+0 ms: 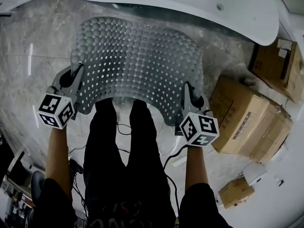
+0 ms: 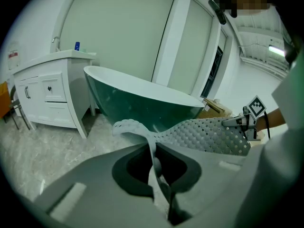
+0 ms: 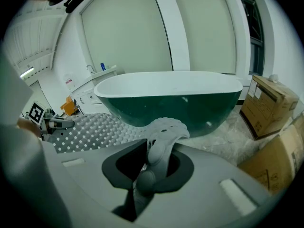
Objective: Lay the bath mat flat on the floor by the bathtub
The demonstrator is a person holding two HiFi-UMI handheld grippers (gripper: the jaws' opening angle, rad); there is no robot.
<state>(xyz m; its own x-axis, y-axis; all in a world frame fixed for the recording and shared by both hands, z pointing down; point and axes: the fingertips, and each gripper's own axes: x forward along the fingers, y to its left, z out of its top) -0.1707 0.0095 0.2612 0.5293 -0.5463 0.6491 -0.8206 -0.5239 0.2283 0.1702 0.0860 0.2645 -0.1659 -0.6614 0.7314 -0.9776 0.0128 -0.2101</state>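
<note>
Bath mat [image 1: 137, 61], near corners clamped in left gripper [image 1: 76, 74] and right gripper [image 1: 188, 88], before the bathtub [image 1: 190, 4]; only head view shows person's legs [image 1: 118, 146] nearer.

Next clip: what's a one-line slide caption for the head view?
Left gripper and right gripper hold the mat by its near corners, beside the bathtub.

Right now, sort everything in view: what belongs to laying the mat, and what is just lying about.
For the job:
- bath mat, pinched at its near corners by the left gripper and the right gripper
- bathtub
- floor

Lying about:
- cardboard boxes
- small box
- white cabinet
</note>
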